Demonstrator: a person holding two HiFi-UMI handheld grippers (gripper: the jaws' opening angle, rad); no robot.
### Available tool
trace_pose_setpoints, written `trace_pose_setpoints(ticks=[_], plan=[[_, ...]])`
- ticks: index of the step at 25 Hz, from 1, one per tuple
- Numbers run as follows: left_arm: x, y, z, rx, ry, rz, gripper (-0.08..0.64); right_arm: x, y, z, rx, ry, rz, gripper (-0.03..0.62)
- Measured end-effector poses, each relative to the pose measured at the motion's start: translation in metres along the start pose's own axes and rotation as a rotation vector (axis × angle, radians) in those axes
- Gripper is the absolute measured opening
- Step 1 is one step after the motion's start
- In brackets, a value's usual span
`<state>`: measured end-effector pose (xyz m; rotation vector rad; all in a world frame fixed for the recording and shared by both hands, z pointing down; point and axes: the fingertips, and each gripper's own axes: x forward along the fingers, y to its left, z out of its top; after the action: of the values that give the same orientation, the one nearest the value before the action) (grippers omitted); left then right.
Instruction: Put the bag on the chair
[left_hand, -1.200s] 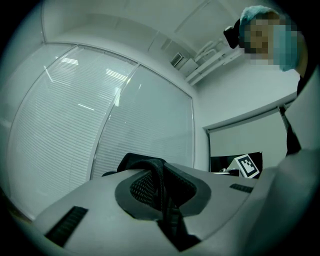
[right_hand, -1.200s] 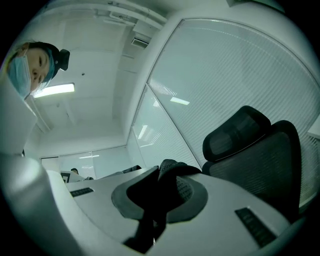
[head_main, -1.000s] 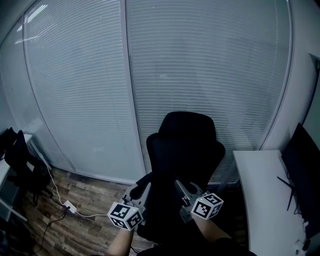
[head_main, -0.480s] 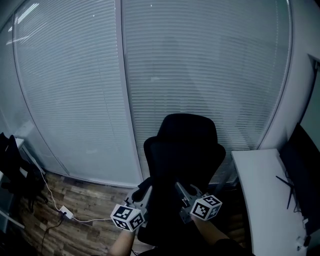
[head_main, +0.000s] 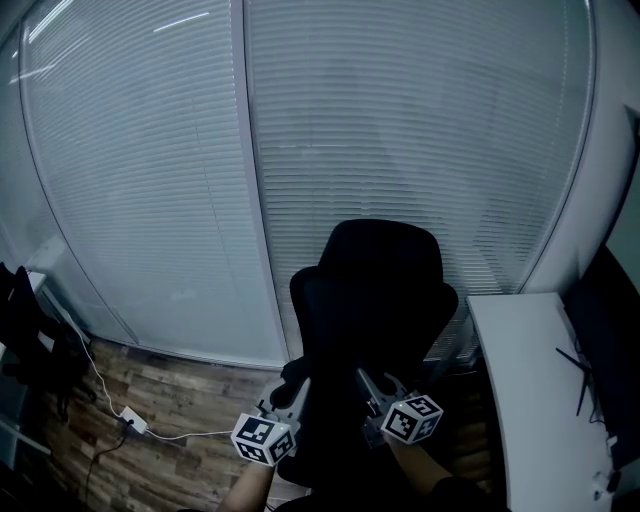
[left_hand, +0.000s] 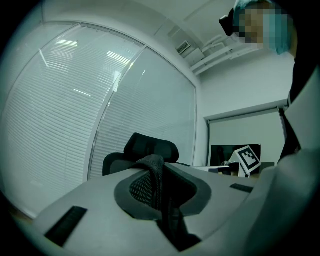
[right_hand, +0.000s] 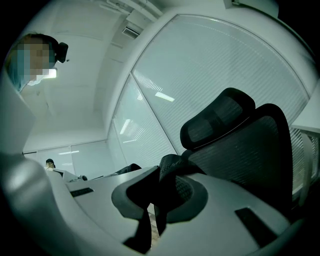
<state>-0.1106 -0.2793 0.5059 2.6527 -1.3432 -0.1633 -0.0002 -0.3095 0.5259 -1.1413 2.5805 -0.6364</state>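
Observation:
A black office chair with a headrest stands before the window blinds. Both grippers are low in the head view, right in front of its seat. My left gripper is shut on a black mesh strap of the bag. My right gripper is shut on another black strap. The straps hang down between the jaws. The bag's body is lost in the dark below the grippers and cannot be told apart from the chair. The chair back rises close behind the right jaws.
A white desk with a dark monitor stands at the right, close to the chair. On the wooden floor at left lie a white power strip and a cable. Dark gear sits at the far left.
Both grippers keep their hold on the straps. In the head view they have sunk slightly and the left one has shifted a little to the right; the view has swung a little to the left.

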Motion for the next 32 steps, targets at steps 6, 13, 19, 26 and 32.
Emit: trace_pose_setpoints(ticks=[6,13,19,26,32], plan=[[0.004,0.002,-0.02,-0.008,0.028,0.014,0.051,-0.003,-0.016,-0.018,-0.016,0.02,-0.047,0.061],[0.005,0.0,-0.054,-0.064,0.073,0.05,0.061,-0.013,-0.032,-0.045,-0.001,0.068,-0.092,0.061],[0.005,0.0,-0.079,-0.098,0.118,0.083,0.08,-0.021,-0.045,-0.068,0.011,0.125,-0.117,0.061],[-0.001,0.001,-0.106,-0.124,0.169,0.118,0.097,-0.024,-0.053,-0.091,0.024,0.171,-0.133,0.061],[-0.003,0.007,-0.121,-0.152,0.202,0.146,0.121,-0.023,-0.065,-0.103,0.022,0.218,-0.157,0.061]])
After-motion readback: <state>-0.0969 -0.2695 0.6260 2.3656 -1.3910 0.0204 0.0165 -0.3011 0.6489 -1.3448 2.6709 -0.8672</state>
